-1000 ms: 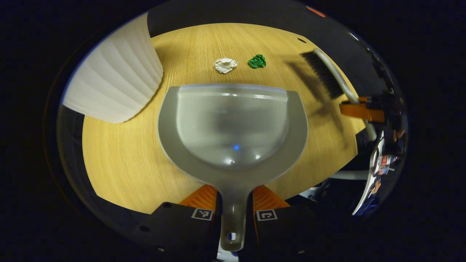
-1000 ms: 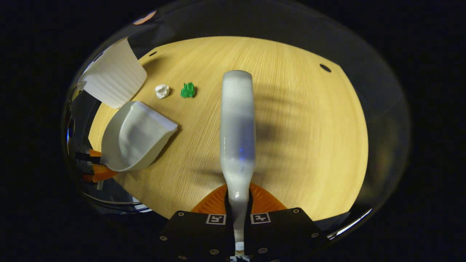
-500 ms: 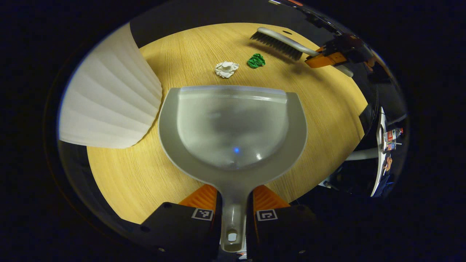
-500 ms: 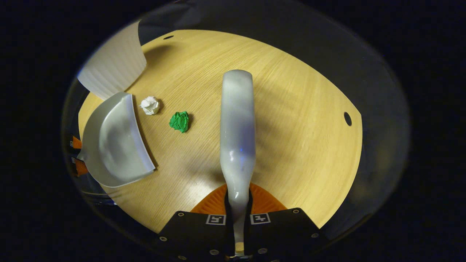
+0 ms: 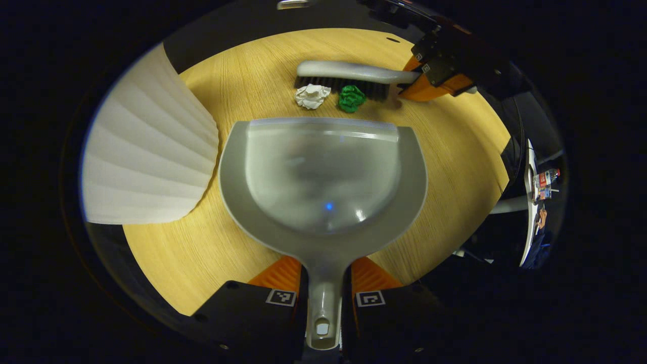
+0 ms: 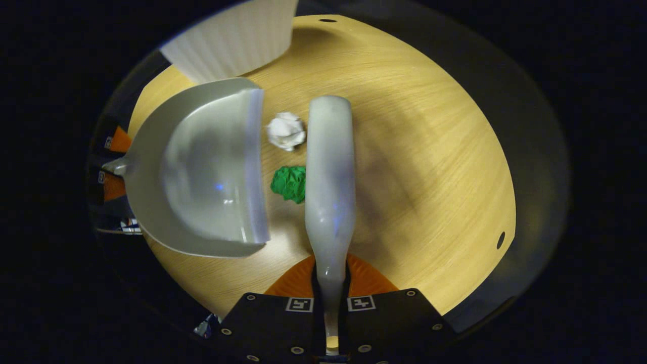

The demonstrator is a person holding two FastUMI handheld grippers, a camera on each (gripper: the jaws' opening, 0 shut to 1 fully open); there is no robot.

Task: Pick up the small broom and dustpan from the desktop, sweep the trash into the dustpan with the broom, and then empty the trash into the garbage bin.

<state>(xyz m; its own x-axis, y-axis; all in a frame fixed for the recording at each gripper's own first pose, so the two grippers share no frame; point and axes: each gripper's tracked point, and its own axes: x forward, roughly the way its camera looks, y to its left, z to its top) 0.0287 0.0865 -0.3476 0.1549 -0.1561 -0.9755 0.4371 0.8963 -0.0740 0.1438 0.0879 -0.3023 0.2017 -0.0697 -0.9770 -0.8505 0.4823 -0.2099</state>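
Observation:
My left gripper (image 5: pixel 325 280) is shut on the handle of the grey dustpan (image 5: pixel 323 177), whose front lip rests on the wooden desktop (image 5: pixel 455 146). Just past that lip lie a white paper wad (image 5: pixel 312 95) and a green paper wad (image 5: pixel 351 98). Behind them stands the small broom (image 5: pixel 349 76), bristles down and touching both wads, held by my right gripper (image 5: pixel 429 81). In the right gripper view, my right gripper (image 6: pixel 331 280) is shut on the broom handle (image 6: pixel 329 172); the white wad (image 6: pixel 286 130) and green wad (image 6: pixel 289 183) sit between broom and dustpan (image 6: pixel 202 172).
The white ribbed garbage bin (image 5: pixel 146 162) stands left of the dustpan, and its side shows as the bin (image 6: pixel 237 40) at the top of the right gripper view. Small cable holes (image 6: pixel 500 239) pierce the desktop. The desk edge falls off at the right.
The broom has swung in behind the two wads and lowered until its bristles touch them. The dustpan has stayed put, its lip now very close to the trash.

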